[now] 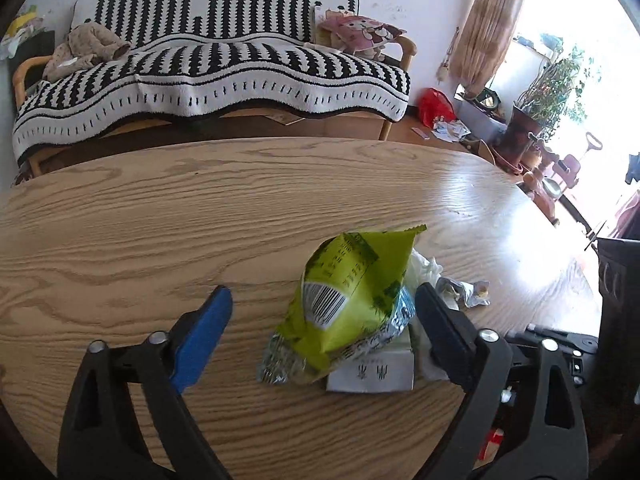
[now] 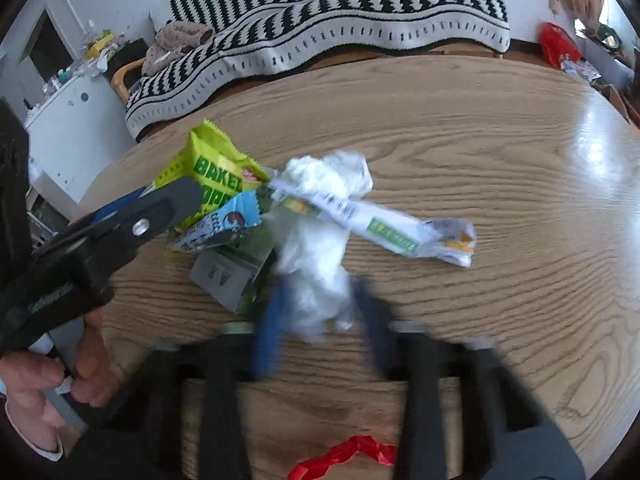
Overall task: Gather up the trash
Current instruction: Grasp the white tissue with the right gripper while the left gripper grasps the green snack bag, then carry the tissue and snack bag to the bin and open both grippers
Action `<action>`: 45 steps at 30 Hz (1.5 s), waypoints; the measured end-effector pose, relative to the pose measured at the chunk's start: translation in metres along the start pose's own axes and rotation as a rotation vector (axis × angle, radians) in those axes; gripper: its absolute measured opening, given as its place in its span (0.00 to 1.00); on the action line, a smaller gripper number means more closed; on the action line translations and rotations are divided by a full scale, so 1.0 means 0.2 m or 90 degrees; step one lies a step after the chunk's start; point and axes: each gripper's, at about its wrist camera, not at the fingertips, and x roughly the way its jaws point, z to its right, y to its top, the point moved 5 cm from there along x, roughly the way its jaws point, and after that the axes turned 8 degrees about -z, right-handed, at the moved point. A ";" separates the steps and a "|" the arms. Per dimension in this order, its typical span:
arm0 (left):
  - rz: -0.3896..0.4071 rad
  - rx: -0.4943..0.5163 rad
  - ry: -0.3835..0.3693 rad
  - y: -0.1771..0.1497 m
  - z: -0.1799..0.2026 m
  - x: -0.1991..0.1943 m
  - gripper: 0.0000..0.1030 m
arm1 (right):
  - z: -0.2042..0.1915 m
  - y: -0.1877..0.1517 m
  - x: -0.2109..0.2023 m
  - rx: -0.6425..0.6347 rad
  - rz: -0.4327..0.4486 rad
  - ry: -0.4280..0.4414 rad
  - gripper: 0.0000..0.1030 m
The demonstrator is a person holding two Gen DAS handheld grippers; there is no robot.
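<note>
Trash sits heaped mid-counter (image 1: pixel 160 208). Left gripper (image 1: pixel 324 320) spreads its fingers wide around the green wrapper (image 1: pixel 352 280), not yet pinching. Right gripper (image 2: pixel 316 312), blurred, clamps its fingers on the white tissue (image 2: pixel 320 248). Risk: lifting the tissue could drag the carton strip (image 2: pixel 376 220) lying across it, scattering the pile.

Right tongs (image 2: pixel 316 320) blurred, perhaps closing

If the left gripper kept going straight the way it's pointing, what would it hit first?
Most likely the crinkled lime-green snack wrapper, which lies between the open fingers of the left gripper, on a small white carton on the wooden table. Depth is hard to judge in this fisheye view.
</note>
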 end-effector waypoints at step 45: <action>-0.093 0.377 -0.279 -0.81 2.15 -0.11 0.42 | 1.84 -1.37 -1.44 0.378 0.151 -0.263 0.08</action>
